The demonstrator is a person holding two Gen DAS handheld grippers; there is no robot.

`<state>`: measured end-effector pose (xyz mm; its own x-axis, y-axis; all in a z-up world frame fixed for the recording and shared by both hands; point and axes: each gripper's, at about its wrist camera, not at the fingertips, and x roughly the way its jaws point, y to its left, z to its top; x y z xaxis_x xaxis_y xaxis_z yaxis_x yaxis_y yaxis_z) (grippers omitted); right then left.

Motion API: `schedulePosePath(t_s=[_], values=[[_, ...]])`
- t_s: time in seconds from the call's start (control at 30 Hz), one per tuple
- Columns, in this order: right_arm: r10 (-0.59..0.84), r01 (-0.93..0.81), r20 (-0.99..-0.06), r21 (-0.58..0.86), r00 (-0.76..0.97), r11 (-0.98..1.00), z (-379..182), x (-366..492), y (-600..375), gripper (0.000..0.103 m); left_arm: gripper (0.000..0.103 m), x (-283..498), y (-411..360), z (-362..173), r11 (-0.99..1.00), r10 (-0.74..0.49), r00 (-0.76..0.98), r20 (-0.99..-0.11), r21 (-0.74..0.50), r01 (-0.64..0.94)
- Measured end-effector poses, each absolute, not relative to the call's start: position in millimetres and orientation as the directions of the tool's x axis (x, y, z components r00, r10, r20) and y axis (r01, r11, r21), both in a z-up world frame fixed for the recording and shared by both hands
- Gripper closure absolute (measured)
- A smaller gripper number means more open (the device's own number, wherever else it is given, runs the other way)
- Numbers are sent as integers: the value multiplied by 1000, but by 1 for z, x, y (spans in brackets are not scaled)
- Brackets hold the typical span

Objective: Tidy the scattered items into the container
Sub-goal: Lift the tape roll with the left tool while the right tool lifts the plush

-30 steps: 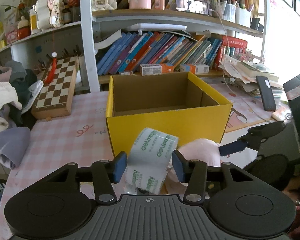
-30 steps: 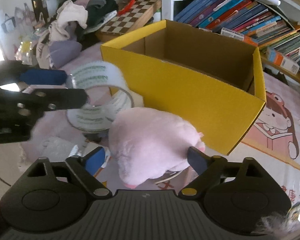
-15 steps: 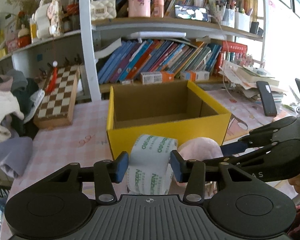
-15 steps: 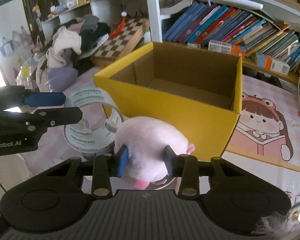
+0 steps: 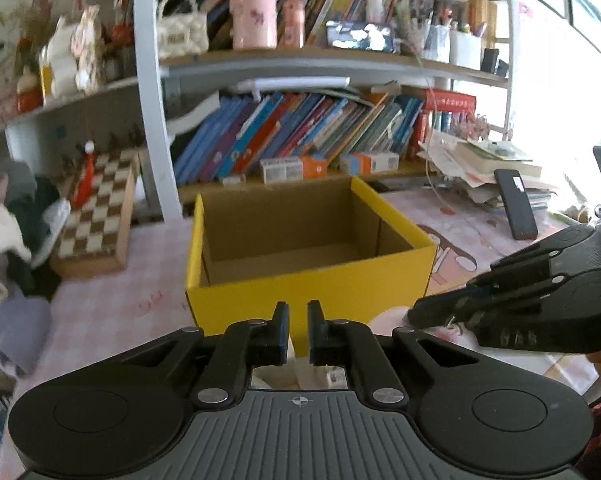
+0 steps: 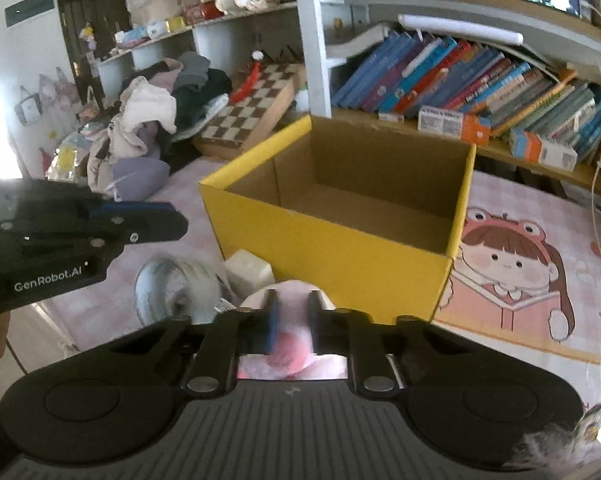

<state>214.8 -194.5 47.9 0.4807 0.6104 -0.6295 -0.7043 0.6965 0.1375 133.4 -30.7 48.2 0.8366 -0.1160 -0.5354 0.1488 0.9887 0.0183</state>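
Far left: a heap of clothes (image 6: pixel 152 120) lies at the table's edge, with a wooden chessboard (image 5: pixel 96 220) propped beside it.

Left gripper (image 5: pixel 298 332): jaws closing and all but met, a narrow slit remaining. Nothing sits between them (the yellow wall of the box shows through the slit). The tool hangs above the table, just short of the box's near-left corner.

Tape roll (image 6: pixel 180 288): on the pink checked tablecloth, below the left gripper and free of it, blurred in the right wrist view. A pale block (image 6: pixel 248 274) stands just beside it, against the box wall.

Container: a yellow cardboard box (image 5: pixel 312 304), open at the top, brown inside, nothing visible in it. It stands at mid-table in front of the bookshelf.

Right gripper (image 6: pixel 290 320): jaws closing, pads pressed into the pink plush toy (image 6: pixel 290 304), which bulges between and above the fingers. Toy and tool are just outside the box's near wall, not over its opening.

Right: a mat printed with a cartoon girl (image 6: pixel 508 272) lies beside the box. Further right a dark phone (image 5: pixel 514 204) rests on stacked papers.
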Motion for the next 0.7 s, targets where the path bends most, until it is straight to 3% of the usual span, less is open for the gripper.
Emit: schedulePosePath(t_s=[0.2,0.43,0.5,0.53,0.57,0.63,0.7], values=[[606,-706,-644,141,467,694,44,216,-200,102,91,129,-22,51,998,-63,858,-510,-9,68],[622,-751,-684,163,382,640,34,216,-192,98,68,127,9,45,990,23,841,-541,-103,-93],[635,-769,-679,162,368,618,35,214,-188,76,58,125,16,44,985,43,838,-544,-119,-128],[639,-778,-677,155,365,608,36,212,-186,45,49,125,19,43,982,51,836,-547,-124,-141],[641,-789,-677,144,363,598,36,210,-184,30,43,124,20,43,981,57,834,-549,-126,-150],[653,-821,-679,130,335,556,36,206,-177,28,32,125,22,41,979,69,827,-558,-119,-163],[656,-846,-692,122,302,518,34,204,-170,23,29,128,22,39,980,78,813,-577,-108,-170]])
